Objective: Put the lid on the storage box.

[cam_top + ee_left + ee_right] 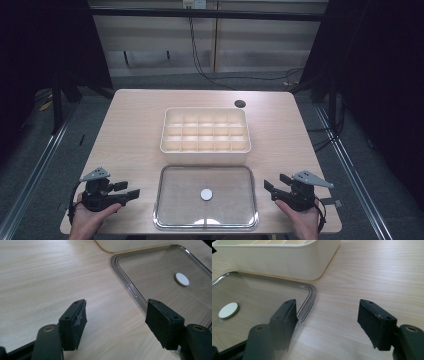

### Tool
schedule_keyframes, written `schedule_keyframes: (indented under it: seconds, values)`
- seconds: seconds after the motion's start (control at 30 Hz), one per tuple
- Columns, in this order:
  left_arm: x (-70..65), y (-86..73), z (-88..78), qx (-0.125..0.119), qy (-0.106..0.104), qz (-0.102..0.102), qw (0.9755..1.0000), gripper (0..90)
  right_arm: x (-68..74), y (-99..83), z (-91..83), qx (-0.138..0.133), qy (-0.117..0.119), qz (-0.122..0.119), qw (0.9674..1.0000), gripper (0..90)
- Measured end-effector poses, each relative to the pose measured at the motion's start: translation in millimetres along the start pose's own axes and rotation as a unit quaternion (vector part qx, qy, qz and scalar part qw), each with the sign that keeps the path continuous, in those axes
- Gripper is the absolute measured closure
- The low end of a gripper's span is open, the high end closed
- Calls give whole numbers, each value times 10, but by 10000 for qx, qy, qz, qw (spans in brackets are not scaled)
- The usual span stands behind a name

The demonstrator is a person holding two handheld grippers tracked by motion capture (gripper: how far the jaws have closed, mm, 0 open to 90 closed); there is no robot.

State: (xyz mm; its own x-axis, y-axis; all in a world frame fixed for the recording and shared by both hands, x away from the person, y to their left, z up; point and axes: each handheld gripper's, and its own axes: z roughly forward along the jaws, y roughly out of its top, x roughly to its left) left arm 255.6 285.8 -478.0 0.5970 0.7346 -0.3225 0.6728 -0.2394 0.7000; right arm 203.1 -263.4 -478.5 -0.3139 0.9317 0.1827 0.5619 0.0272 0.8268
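We have not yet begun: our left gripper [131,191] and right gripper [272,186] rest wide and empty at the lower corners, flanking the clear lid [205,216] lying bottom centre, below the uncovered compartment box [205,156].

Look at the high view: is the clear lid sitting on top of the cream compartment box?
No, the clear rectangular plastic lid lies flat on the wooden table, in front of the cream compartment box.

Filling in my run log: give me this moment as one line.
left gripper: open, empty | right gripper: open, empty | clear lid: flat on table, between grippers | compartment box: behind lid, uncovered
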Motion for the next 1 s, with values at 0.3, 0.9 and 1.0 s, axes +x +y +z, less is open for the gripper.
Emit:
schedule_keyframes:
  seconds: [0.3,0.9,1.0]
  values:
    - [-61,29,21,-238,-112,550,9981,395,15,12,-23,135,157,-2,9998,404]
    - [-122,204,124,212,-257,199,9992,388,245,204,71,710,886,30,9935,389]
    - [-132,222,120,256,-306,228,9989,390,264,262,175,917,952,0,9912,375]
